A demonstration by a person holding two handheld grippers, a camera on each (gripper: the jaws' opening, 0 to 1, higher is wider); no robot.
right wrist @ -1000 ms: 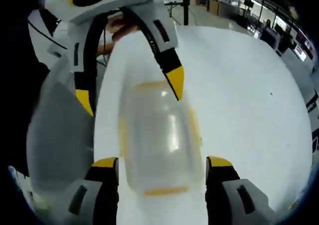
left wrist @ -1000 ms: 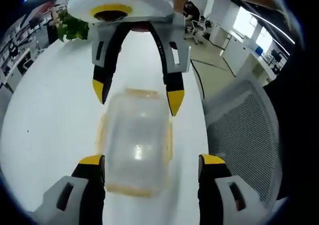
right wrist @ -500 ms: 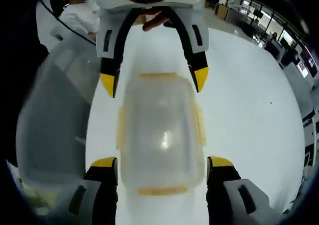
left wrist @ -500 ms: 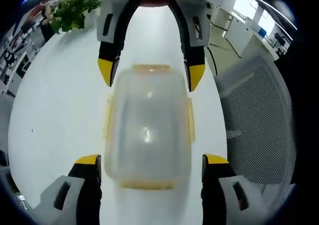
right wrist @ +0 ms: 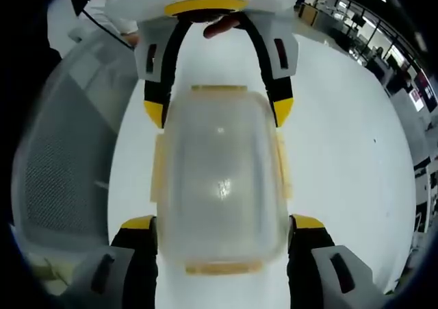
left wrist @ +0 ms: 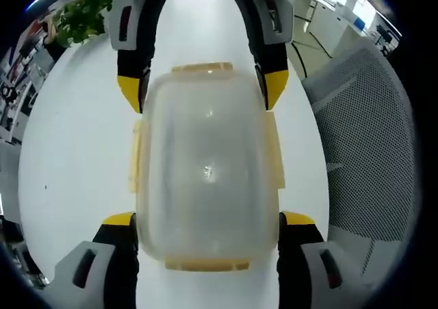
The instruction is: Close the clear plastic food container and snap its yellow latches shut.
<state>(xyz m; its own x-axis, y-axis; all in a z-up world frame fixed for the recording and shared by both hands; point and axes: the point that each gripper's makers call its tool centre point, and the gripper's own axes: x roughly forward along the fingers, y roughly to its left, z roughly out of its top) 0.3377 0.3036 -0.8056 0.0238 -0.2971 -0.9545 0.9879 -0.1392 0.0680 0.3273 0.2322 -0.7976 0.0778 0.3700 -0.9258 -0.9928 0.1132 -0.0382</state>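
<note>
Both grippers have closed in: left gripper [left wrist: 205, 220] and right gripper [right wrist: 222, 223], jaws spread, now straddle the lidded container [left wrist: 205, 172]; yellow latches [left wrist: 275, 151] remain unsnapped.

Clear, slightly frosted plastic on the food container [left wrist: 205, 179], with pale yellow latches [left wrist: 135, 157] along its edges and a bright white glint on the lid. The bench [left wrist: 75, 158] under it is plain white. The left gripper [left wrist: 205, 254] shows grey bodies, black arms and bright yellow tips on its jaws; the right gripper [right wrist: 220, 254] wears the same grey, black and yellow. Beside the bench, a chair [left wrist: 363, 144] in light grey mesh, finely dotted. A green leafy plant [left wrist: 76, 18] sits at the far edge.
</note>
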